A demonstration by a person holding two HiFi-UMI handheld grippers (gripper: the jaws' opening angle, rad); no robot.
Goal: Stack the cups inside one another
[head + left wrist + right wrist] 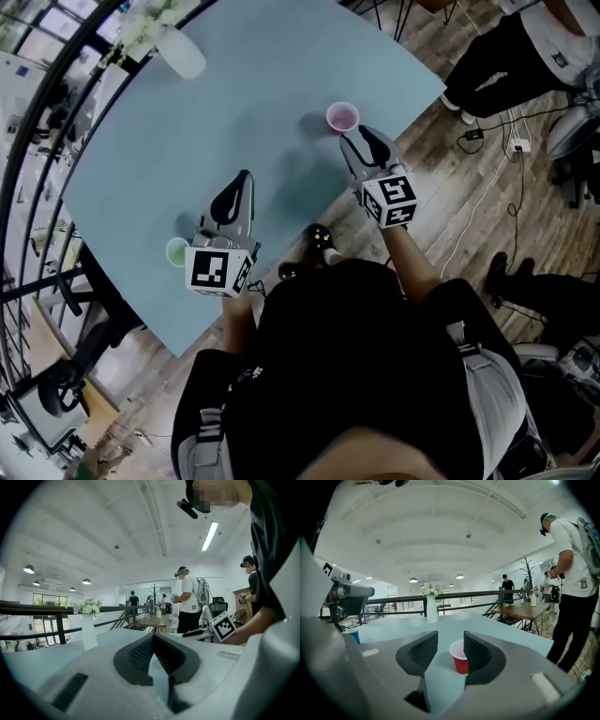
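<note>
A red cup (342,117) stands upright near the right edge of the light-blue table (234,103). My right gripper (361,141) sits just short of it, open. In the right gripper view the red cup (459,658) shows through the gap of that gripper (450,639), partly hidden by the right jaw, and the pads do not press on it. A blue cup (177,251) stands near the front edge, left of my left gripper (241,183). The blue cup (351,634) also appears far left. The left gripper (153,637) holds nothing, and its tips meet.
A white vase with flowers (173,47) stands at the far side of the table. The table's right edge runs close behind the red cup. A person (525,37) stands on the wooden floor at the upper right, with cables (487,187) nearby. A black railing (37,141) borders the left.
</note>
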